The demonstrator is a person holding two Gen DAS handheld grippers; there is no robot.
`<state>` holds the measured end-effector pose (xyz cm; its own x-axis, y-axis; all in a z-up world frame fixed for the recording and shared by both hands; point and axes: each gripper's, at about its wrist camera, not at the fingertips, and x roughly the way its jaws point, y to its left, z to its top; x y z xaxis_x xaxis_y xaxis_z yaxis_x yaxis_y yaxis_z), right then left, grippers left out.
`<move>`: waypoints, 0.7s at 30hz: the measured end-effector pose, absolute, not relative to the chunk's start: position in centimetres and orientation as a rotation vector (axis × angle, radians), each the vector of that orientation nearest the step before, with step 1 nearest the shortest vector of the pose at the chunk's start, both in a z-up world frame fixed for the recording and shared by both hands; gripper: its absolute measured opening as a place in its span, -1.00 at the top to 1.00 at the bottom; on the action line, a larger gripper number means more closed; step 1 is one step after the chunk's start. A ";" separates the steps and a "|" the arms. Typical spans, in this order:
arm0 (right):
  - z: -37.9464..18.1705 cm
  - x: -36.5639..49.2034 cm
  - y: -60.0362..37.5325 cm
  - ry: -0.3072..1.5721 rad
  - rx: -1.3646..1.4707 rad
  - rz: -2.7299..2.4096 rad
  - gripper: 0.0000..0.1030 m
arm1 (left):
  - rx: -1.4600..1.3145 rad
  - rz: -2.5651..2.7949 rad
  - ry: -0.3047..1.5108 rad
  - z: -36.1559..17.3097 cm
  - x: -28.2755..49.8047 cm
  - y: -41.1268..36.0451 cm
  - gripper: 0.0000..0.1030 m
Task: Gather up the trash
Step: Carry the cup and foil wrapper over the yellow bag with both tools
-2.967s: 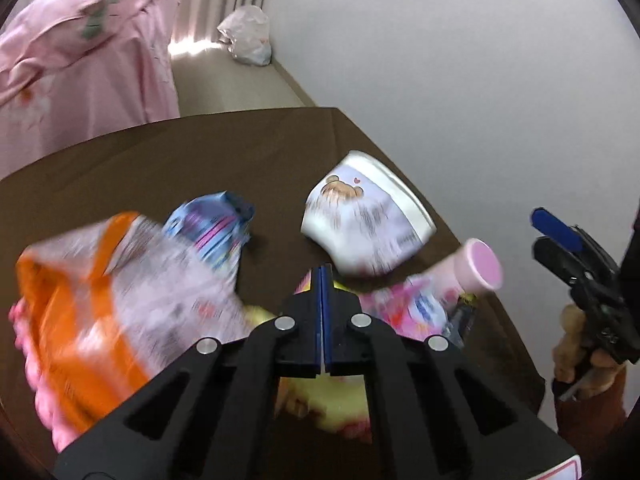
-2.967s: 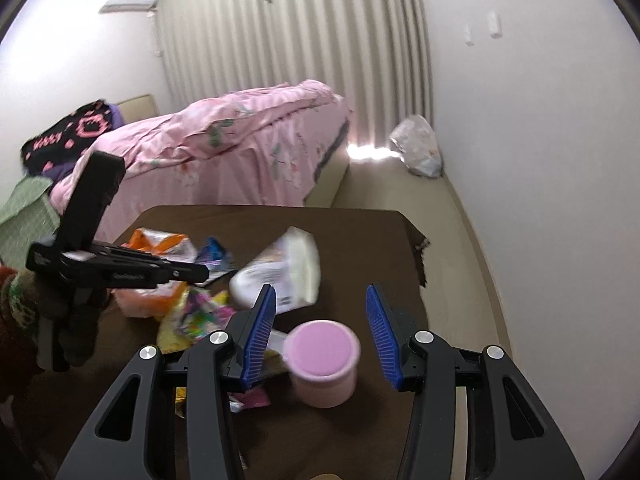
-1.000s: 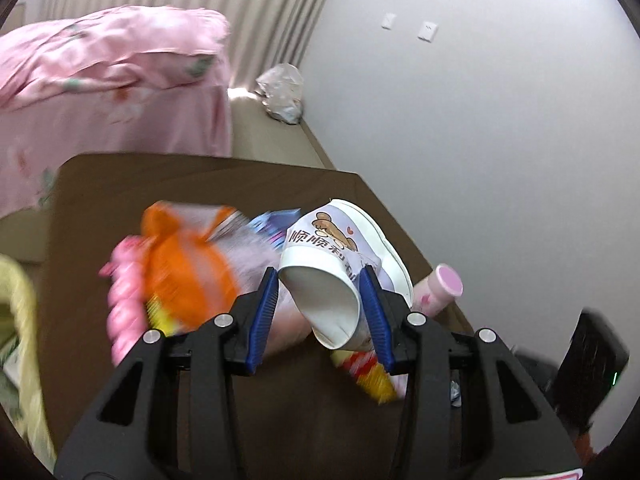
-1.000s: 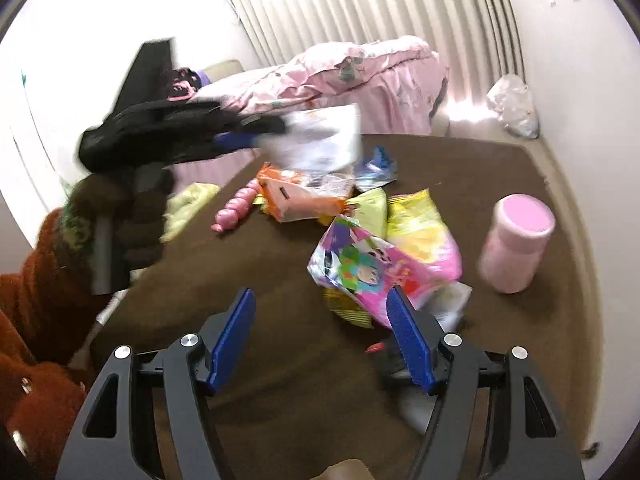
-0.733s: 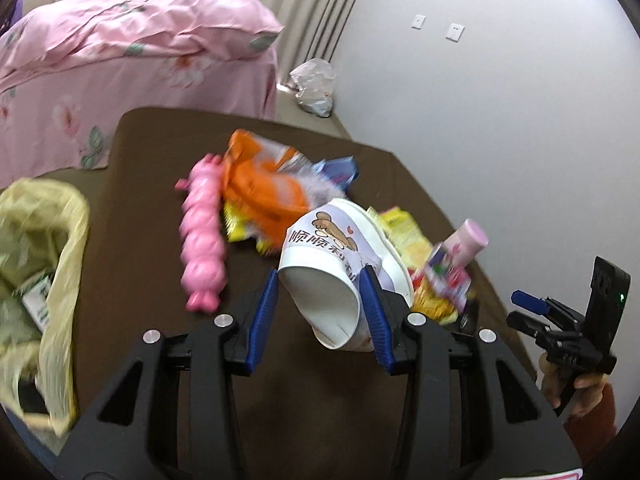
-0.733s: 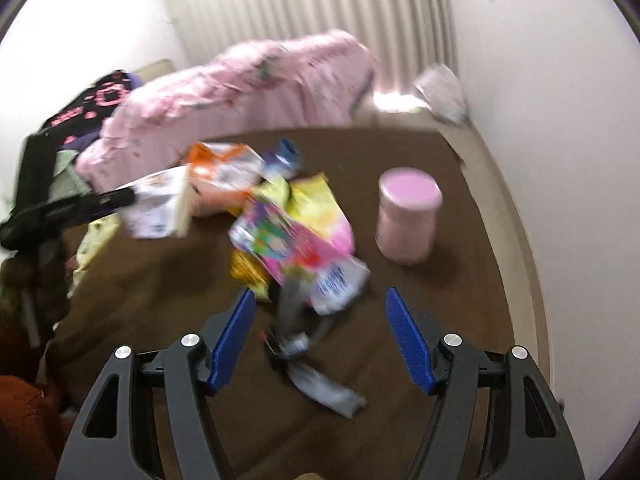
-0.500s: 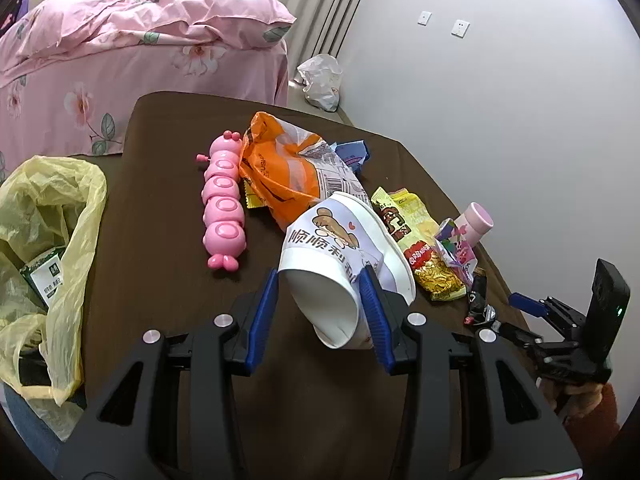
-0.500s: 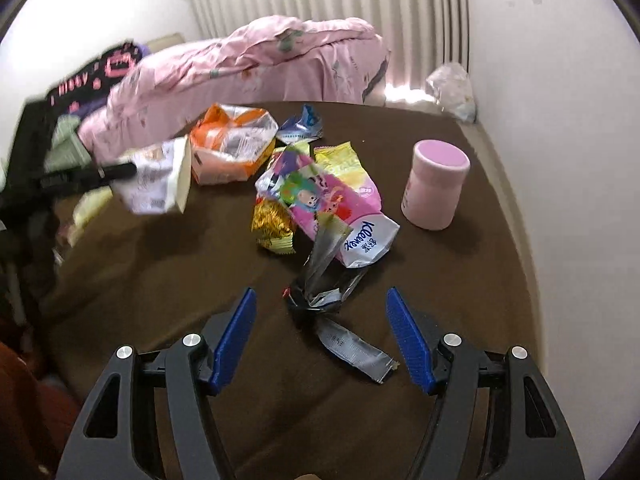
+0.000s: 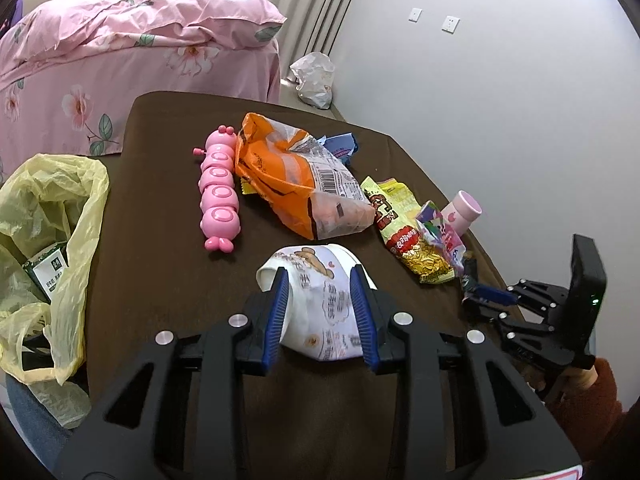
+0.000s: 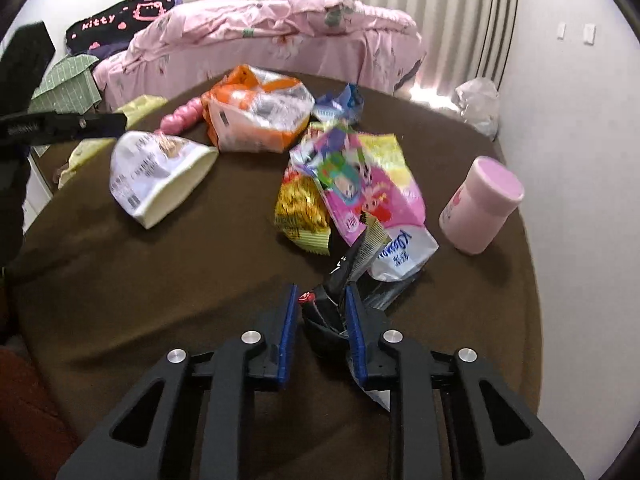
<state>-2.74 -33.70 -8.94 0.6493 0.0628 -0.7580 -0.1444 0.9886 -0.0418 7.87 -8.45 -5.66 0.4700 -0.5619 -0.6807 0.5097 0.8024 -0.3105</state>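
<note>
My left gripper (image 9: pixel 320 300) is shut on a white paper bowl with a bear print (image 9: pixel 320 312), tipped on its side just above the brown table (image 9: pixel 160 264); the bowl also shows in the right wrist view (image 10: pixel 160 172). My right gripper (image 10: pixel 322 312) is shut on a black and silver wrapper (image 10: pixel 332 300) at the near edge of the trash pile. The pile holds an orange snack bag (image 9: pixel 296 176), a yellow packet (image 9: pixel 404 224), a pink cartoon packet (image 10: pixel 360 188) and a blue wrapper (image 10: pixel 340 108).
A yellow plastic bag (image 9: pixel 44 216) with a green box inside hangs at the table's left edge. A pink caterpillar toy (image 9: pixel 218 192) and a pink cup (image 10: pixel 480 204) stand on the table. A pink bed (image 9: pixel 132 52) lies behind.
My left gripper has lowered and tipped the bowl toward the table. My right gripper has moved forward and closed on the black wrapper, which was lying free before.
</note>
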 end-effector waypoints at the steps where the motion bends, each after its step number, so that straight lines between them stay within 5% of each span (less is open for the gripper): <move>1: -8.3 -3.0 -33.6 0.837 -0.091 0.126 0.58 | -0.072 -0.657 0.860 -5.6 7.9 -8.2 0.41; 5: -6.0 -3.7 -33.7 0.757 0.004 0.171 0.58 | -0.084 -0.634 0.894 -6.3 8.3 -7.4 0.01; 12: -4.5 -3.3 -33.5 0.686 0.074 0.194 0.58 | -0.090 -0.594 1.003 -9.3 10.4 -8.9 -0.03; 21: -4.6 -3.0 -32.9 0.682 0.081 0.202 0.58 | -0.107 -0.631 0.962 -8.0 9.7 -9.3 0.31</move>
